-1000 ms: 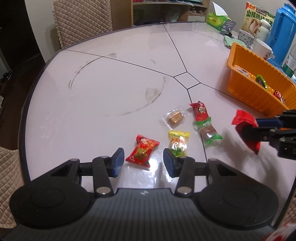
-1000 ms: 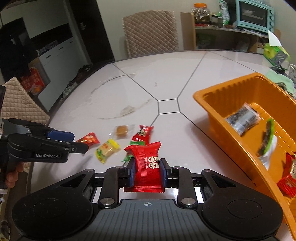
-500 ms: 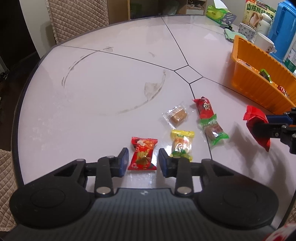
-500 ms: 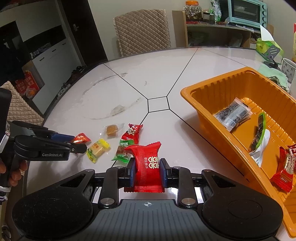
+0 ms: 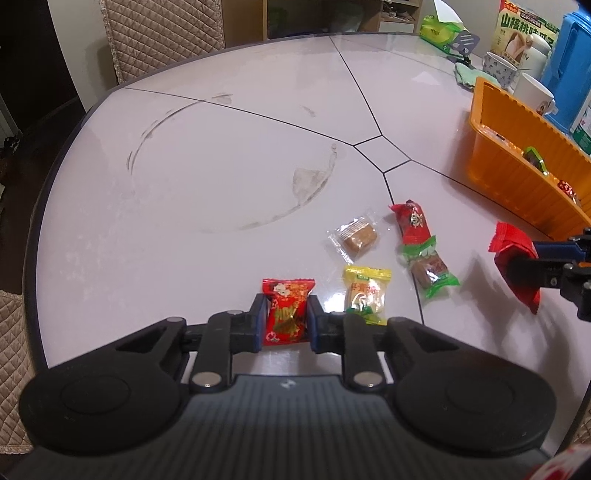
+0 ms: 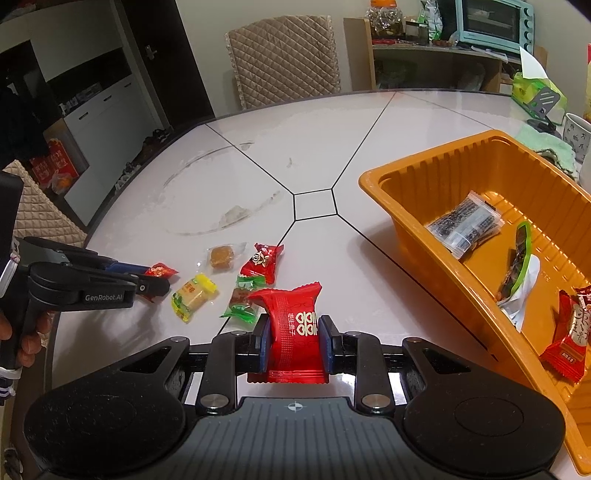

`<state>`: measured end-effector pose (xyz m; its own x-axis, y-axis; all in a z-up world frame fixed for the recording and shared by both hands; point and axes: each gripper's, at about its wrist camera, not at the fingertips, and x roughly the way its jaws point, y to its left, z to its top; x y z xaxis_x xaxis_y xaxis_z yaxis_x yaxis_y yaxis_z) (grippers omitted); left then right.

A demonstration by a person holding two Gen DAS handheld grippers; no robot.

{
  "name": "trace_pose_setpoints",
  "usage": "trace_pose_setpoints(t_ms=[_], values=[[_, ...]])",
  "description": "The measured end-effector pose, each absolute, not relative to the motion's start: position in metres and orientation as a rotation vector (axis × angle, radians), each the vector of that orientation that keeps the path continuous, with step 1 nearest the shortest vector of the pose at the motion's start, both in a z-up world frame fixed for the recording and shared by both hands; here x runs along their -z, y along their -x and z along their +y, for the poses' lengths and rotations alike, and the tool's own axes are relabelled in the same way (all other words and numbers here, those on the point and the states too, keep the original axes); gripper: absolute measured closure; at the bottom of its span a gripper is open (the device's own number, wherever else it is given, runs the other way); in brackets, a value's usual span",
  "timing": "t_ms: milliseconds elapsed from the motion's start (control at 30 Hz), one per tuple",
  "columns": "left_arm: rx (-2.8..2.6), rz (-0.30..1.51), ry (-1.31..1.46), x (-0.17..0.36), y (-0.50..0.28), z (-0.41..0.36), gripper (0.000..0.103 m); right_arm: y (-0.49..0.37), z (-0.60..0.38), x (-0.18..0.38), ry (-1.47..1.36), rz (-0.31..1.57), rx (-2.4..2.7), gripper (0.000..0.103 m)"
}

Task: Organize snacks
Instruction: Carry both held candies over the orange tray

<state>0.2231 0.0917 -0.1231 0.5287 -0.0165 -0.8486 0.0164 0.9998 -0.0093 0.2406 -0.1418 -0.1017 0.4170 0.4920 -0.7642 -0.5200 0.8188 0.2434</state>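
Left gripper (image 5: 284, 317) nearest in its own view, jaws have just been closing and now clamp a red-gold candy packet (image 5: 287, 311) that still sits on the white table (image 5: 221, 177) near its front edge. Right gripper (image 6: 294, 341) pinched tight on a red snack packet with white characters (image 6: 293, 328), held above the table surface, just in front of the orange tray's near corner. Just right of the left gripper a yellow-wrapped snack (image 5: 365, 291) lies flat, its lower end touching the gripper finger in the picture. Beyond it a green-ended wrapper with brown bar (image 5: 430, 271), and touching its far end a red wrapper with cartoon face (image 5: 413, 221). Left of those, a clear-wrapped brown cube (image 5: 356, 234), apart from the others. Orange tray (image 6: 373, 181) on the right side of the table, holds a clear bag of dark bits (image 6: 463, 225), a green-edged packet (image 6: 517, 262) leaning on the tray floor, and a red packet (image 6: 567, 336) at the near end. A person's fingers (image 6: 31, 343) grip the left gripper handle at the left edge of the right wrist view. Far back: quilted chair (image 6: 284, 59), mugs (image 5: 498, 70), blue jug (image 5: 572, 70), teal toaster oven (image 6: 495, 24).
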Motion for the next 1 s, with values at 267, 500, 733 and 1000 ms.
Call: trace_pose_setpoints(t_ms=[267,500,733,1000], values=[[0.017,1.0,0.016,0.114,-0.22,0.089,0.084,-0.241,-0.144,0.1,0.03,0.944,-0.637,0.076],[0.019,0.981,0.038,0.1,-0.208,0.083,0.084,-0.238,-0.149,0.095,0.022,0.932,-0.641,0.076],[0.023,0.961,0.065,0.085,-0.191,0.076,0.084,-0.23,-0.154,0.089,0.016,0.918,-0.648,0.076],[0.034,0.941,0.08,0.07,-0.17,0.064,0.084,-0.215,-0.162,0.079,0.005,0.908,-0.654,0.076]])
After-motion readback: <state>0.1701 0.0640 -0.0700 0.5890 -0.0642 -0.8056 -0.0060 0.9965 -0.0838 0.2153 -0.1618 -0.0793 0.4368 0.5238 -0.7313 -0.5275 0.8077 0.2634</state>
